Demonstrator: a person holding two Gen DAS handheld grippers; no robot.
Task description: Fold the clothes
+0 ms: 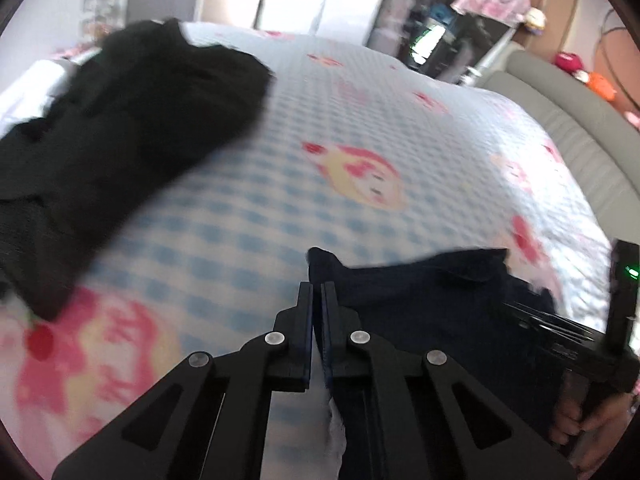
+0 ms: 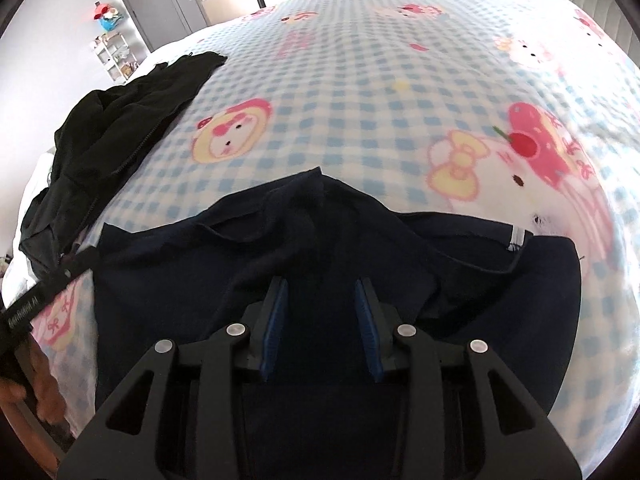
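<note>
A dark navy garment (image 2: pixel 328 240) lies on the checked bedspread (image 2: pixel 380 112), spread wide with a folded flap pointing away. My right gripper (image 2: pixel 322 288) is open above its middle, blue pads apart, holding nothing. In the left wrist view my left gripper (image 1: pixel 318 288) is shut on the left edge of the navy garment (image 1: pixel 420 300); cloth runs between the pads and hangs below. The right gripper's body (image 1: pixel 616 320) shows at the far right of that view.
A pile of black clothes (image 1: pixel 120 128) lies on the bed's left side, also in the right wrist view (image 2: pixel 112 132). A grey padded headboard (image 1: pixel 568 120) borders the bed. A door (image 2: pixel 156 4) and shelves stand beyond.
</note>
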